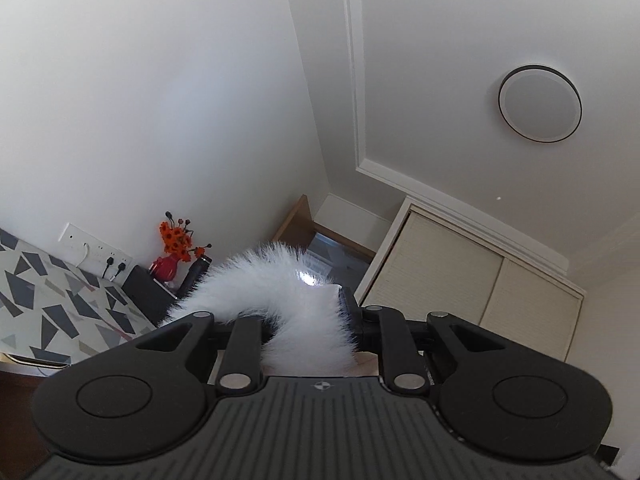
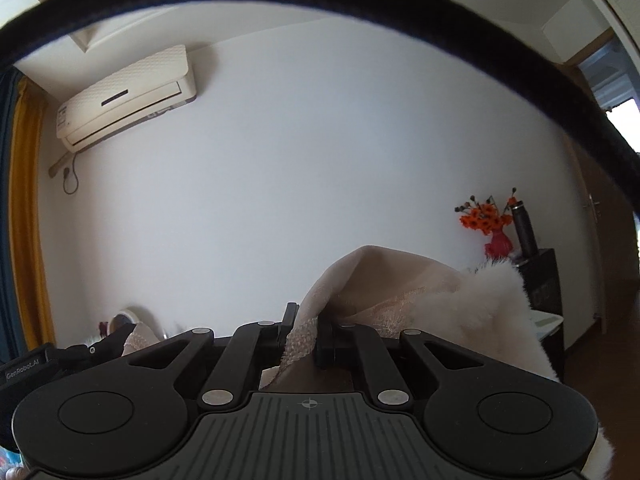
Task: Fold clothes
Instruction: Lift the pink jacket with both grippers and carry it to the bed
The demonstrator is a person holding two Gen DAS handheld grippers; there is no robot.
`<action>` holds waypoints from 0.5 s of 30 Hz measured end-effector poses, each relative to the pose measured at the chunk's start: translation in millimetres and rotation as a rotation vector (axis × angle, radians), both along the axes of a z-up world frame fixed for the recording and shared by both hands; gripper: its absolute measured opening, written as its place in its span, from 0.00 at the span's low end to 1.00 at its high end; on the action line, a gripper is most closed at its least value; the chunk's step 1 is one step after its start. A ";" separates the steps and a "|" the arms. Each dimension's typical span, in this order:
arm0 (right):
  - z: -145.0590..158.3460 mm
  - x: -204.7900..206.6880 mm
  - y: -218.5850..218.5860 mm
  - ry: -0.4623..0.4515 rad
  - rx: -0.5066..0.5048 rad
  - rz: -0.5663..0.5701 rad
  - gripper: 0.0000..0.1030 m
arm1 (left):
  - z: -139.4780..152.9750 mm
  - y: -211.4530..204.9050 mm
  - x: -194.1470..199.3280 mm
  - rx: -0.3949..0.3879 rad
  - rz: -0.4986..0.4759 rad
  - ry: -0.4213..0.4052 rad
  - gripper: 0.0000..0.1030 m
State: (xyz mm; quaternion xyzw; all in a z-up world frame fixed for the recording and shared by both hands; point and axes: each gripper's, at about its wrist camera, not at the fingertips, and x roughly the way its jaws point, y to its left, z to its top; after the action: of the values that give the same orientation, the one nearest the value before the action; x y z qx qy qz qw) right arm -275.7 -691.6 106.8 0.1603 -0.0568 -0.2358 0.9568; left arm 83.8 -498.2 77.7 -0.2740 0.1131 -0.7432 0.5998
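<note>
We held the garment up in both grippers.
The right gripper (image 2: 305, 334) pinched the beige garment (image 2: 372, 284); the left gripper (image 1: 308, 320) clamped its white fur trim (image 1: 276, 284).

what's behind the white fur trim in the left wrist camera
Behind the white fur trim, a red vase of orange flowers, a dark bottle and a black cabinet stand against the wall. The fur covers the bottle's base and part of the doorway.

You count: garments 1, beige with white fur trim (image 2: 404, 292), clamped in your right tongs (image 2: 304, 336) | red vases 1 (image 1: 166, 269), left beyond your left tongs (image 1: 308, 320) | dark bottles 1 (image 1: 197, 274), beside vase | ceiling lamps 1 (image 1: 540, 104), above right | air conditioners 1 (image 2: 128, 96), upper left.
</note>
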 end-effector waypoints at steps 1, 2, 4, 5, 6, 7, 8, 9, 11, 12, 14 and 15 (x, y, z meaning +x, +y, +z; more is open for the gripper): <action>-1.9 3.5 -9.1 -0.006 0.007 -0.012 0.07 | -0.8 -8.9 6.3 -0.006 -0.010 -0.003 0.18; -4.1 7.4 -18.3 -0.013 0.013 -0.023 0.07 | -1.5 -17.8 12.6 -0.012 -0.020 -0.007 0.18; -9.4 18.6 -37.3 -0.028 0.018 -0.045 0.07 | 0.6 -37.0 24.7 -0.024 -0.034 -0.017 0.18; -11.3 26.7 -46.8 -0.033 0.018 -0.051 0.07 | 0.9 -45.2 33.7 -0.028 -0.036 -0.022 0.18; -12.5 35.4 -56.8 -0.037 0.020 -0.055 0.07 | 2.0 -52.6 43.0 -0.033 -0.040 -0.025 0.18; -12.4 45.6 -67.8 -0.042 0.025 -0.056 0.07 | 4.3 -59.0 52.8 -0.039 -0.047 -0.025 0.18; -11.8 56.1 -78.3 -0.046 0.028 -0.055 0.07 | 7.0 -67.0 63.3 -0.045 -0.052 -0.025 0.18; -6.3 71.8 -88.0 -0.050 0.029 -0.052 0.07 | 11.8 -77.3 74.1 -0.050 -0.056 -0.028 0.18; 18.5 120.0 -108.2 -0.062 0.030 -0.041 0.07 | 21.8 -95.9 94.7 -0.059 -0.054 -0.042 0.18; 23.8 134.6 -119.5 -0.070 0.029 -0.035 0.07 | 26.4 -102.5 105.2 -0.070 -0.051 -0.051 0.18; 31.7 160.6 -136.8 -0.084 0.010 -0.029 0.07 | 34.1 -111.5 124.3 -0.103 -0.041 -0.074 0.18; 34.6 172.2 -144.4 -0.093 -0.009 -0.029 0.07 | 37.1 -115.6 133.1 -0.116 -0.037 -0.085 0.18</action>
State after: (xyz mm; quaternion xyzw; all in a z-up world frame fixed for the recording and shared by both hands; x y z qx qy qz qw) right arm -103.5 -836.0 141.3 0.1661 -0.1046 -0.2416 0.9503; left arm 217.0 -613.7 114.7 -0.2746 0.0494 -0.7703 0.5734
